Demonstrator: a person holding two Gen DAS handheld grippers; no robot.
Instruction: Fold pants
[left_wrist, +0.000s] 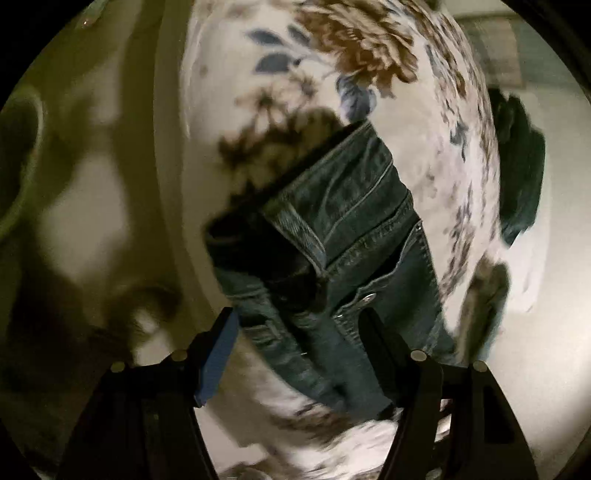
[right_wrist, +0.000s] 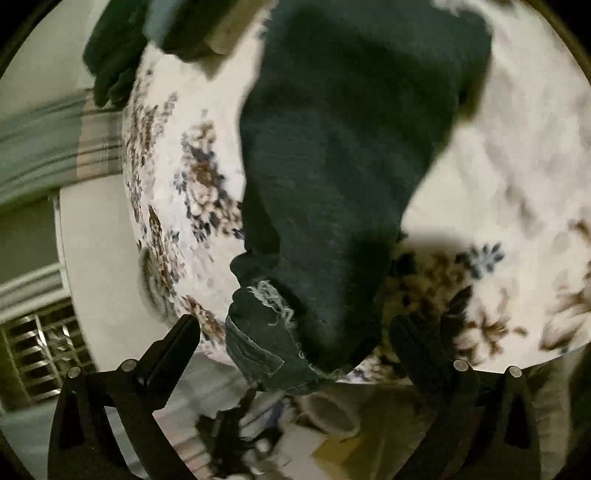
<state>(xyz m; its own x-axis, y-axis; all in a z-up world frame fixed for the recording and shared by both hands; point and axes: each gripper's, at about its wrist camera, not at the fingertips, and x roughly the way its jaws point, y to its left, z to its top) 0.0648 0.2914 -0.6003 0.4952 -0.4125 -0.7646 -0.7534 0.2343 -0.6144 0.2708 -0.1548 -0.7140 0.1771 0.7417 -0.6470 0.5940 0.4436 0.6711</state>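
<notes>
Dark blue jeans (left_wrist: 351, 206) lie on a bed with a white floral quilt (left_wrist: 369, 55). In the left wrist view the waistband and its metal button (left_wrist: 369, 297) sit just ahead of my left gripper (left_wrist: 297, 317). Its jaws stand apart over the waistband, and the blue pad (left_wrist: 218, 354) is clear of the denim. In the right wrist view a jeans leg (right_wrist: 332, 166) runs down to a frayed hem (right_wrist: 269, 299) at the quilt's edge (right_wrist: 166, 184). My right gripper (right_wrist: 295, 325) is wide open, the hem between its fingers but untouched.
Another dark garment (left_wrist: 517, 166) lies at the bed's edge, seen also as a dark heap (right_wrist: 110, 66) in the right wrist view. Beyond the edge are pale floor, a striped rug (right_wrist: 44, 147), a slatted grille (right_wrist: 37, 350) and a round bowl-like object (right_wrist: 332, 413).
</notes>
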